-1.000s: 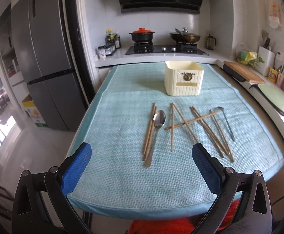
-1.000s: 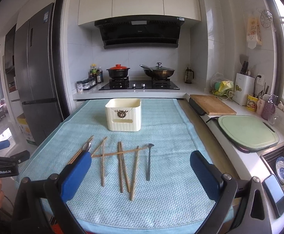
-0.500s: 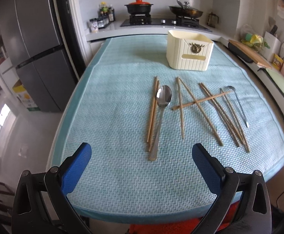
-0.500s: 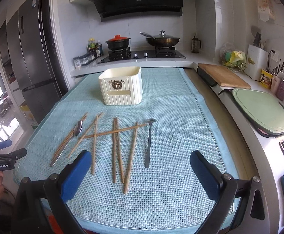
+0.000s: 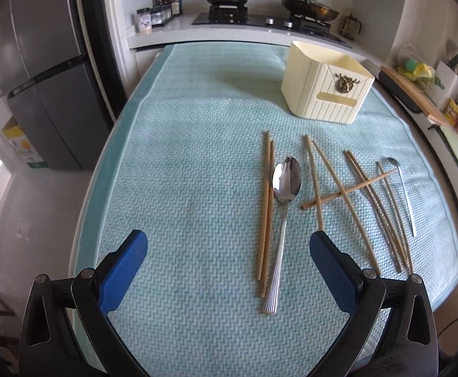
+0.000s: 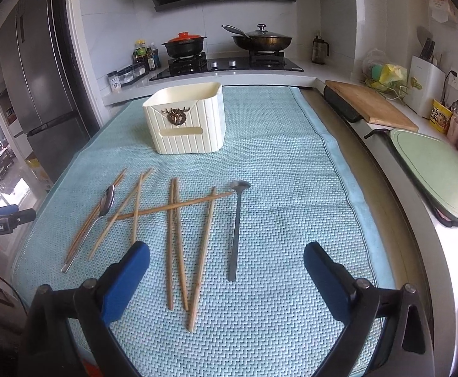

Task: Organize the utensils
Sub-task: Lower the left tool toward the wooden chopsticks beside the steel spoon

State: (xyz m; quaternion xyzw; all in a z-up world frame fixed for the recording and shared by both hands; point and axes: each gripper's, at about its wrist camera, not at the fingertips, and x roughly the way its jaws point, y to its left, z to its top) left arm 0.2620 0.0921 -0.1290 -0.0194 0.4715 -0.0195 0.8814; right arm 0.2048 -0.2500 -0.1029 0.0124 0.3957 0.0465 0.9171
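The left gripper (image 5: 228,251) is spread wide with nothing between its blue pads, held above the near part of the teal mat (image 5: 182,188). The right gripper (image 6: 226,259) is equally wide apart and holds nothing, over the mat's near right half.

Just past the left gripper's pads lies the large spoon (image 5: 281,216), bowl pointing away, touching a pair of chopsticks (image 5: 266,207) on its left. To the right the crossed chopsticks (image 5: 348,188) lie in a loose scatter, one stick slanting across the others. In the right wrist view, three of these sticks (image 6: 178,245) reach toward the near edge close to its left pad. The slim grey spoon (image 6: 236,226) lies just right of them, apart from the sticks except near its bowl, where the slanted stick's tip comes close.

Farther back stands the cream holder box (image 6: 186,119), upright, open-topped, well apart from the utensils. Beyond the mat are the stove (image 6: 226,62) with a red-lidded pot (image 6: 183,44) and a lidded wok (image 6: 262,39); a wooden cutting board (image 6: 370,105) lies at right, the fridge (image 5: 40,72) at left.
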